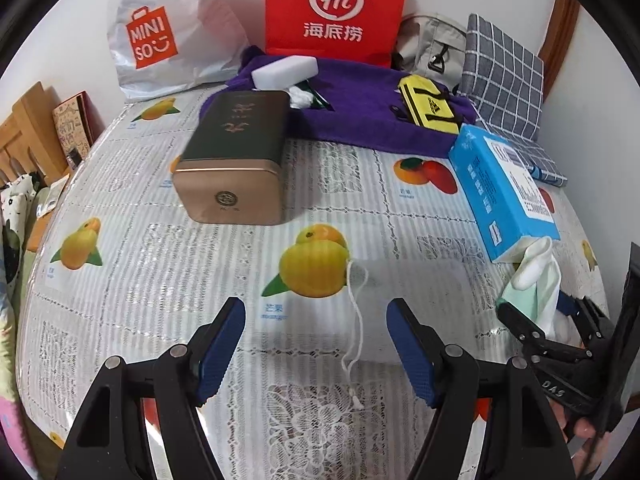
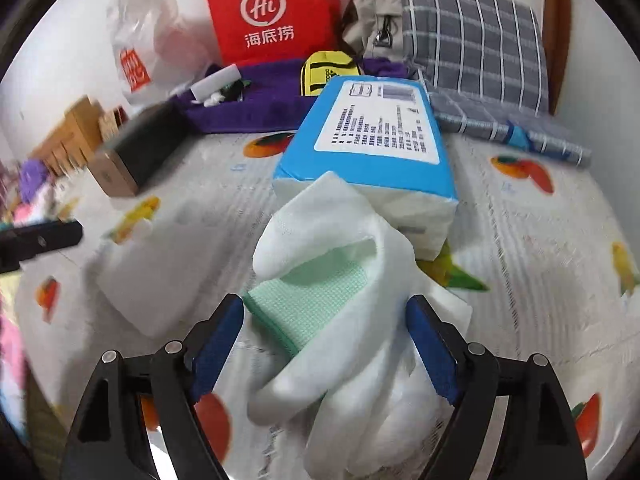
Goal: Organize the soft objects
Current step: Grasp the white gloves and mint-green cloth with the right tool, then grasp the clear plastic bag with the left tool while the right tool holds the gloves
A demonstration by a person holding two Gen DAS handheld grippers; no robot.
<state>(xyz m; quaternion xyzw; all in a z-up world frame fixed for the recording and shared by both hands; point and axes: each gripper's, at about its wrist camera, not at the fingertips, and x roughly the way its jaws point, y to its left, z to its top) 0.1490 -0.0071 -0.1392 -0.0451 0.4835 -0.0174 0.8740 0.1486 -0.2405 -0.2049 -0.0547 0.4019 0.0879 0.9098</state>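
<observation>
Right wrist view: white glove [image 2: 340,320] lies between the spread right claw [image 2: 326,344], unpinched.

I see the white gloves [image 2: 340,292] bunched in a loose heap on the fruit-print tablecloth [image 2: 540,280], one pale green cuff [image 2: 308,300] lying open toward me. The fingers [image 2: 320,208] curl up against the torn end of the blue tissue pack [image 2: 372,136], which lies flat. I think there are two gloves, though the folds make counting uncertain.
</observation>
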